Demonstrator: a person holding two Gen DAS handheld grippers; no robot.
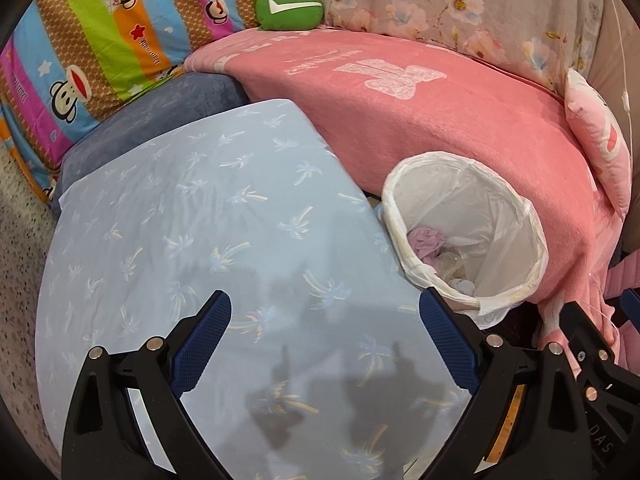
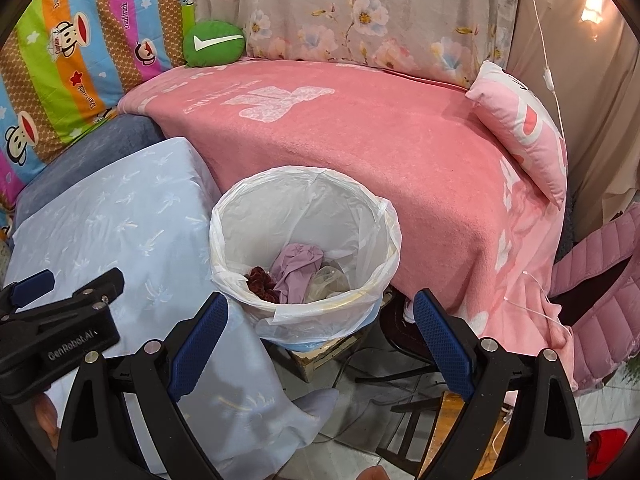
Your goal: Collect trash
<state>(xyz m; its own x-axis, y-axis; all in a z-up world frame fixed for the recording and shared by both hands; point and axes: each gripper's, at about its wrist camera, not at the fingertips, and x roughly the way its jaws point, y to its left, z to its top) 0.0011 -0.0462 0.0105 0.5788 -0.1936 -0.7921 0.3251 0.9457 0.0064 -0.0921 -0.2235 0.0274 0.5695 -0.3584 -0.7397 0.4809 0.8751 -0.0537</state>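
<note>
Right wrist view, both tools spread empty, lined bin (image 2: 306,248) beside pink blanket (image 2: 380,152).

left claw (image 1: 325,346) spread wide, empty | over blue cloth (image 1: 192,216) | lined bin (image 1: 464,236) just right, holds scraps

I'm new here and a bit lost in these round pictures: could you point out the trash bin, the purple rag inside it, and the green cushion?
trash bin (image 2: 384,216): right wrist view, on its bag-lined rim.
purple rag (image 2: 296,272): right wrist view, on its crumpled middle.
green cushion (image 2: 214,44): right wrist view, on its white mark.
</note>
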